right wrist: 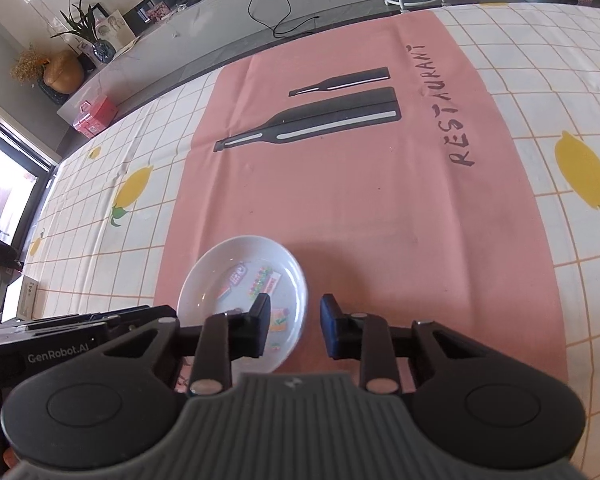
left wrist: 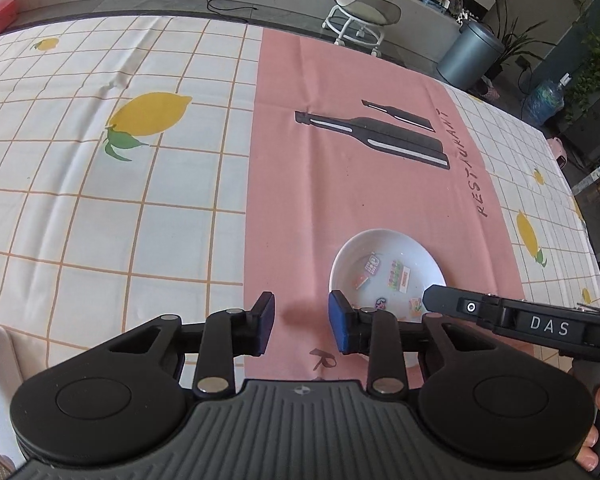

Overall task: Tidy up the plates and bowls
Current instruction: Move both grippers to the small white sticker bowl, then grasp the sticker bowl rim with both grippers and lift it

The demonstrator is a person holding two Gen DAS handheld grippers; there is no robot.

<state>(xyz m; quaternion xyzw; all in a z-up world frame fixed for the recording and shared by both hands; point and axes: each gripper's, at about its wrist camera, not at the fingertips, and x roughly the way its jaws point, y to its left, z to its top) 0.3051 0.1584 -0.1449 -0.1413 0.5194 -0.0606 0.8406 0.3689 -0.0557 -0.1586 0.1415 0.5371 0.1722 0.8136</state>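
Left gripper (left wrist: 302,326) and right gripper (right wrist: 294,326) straddle dish (right wrist: 244,280) rims, jaws unclenched; close squarely on both rims, lift level.

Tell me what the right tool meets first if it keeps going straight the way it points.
Probably the white plate's right rim, which sits between the right tool's pads; depth is unclear.
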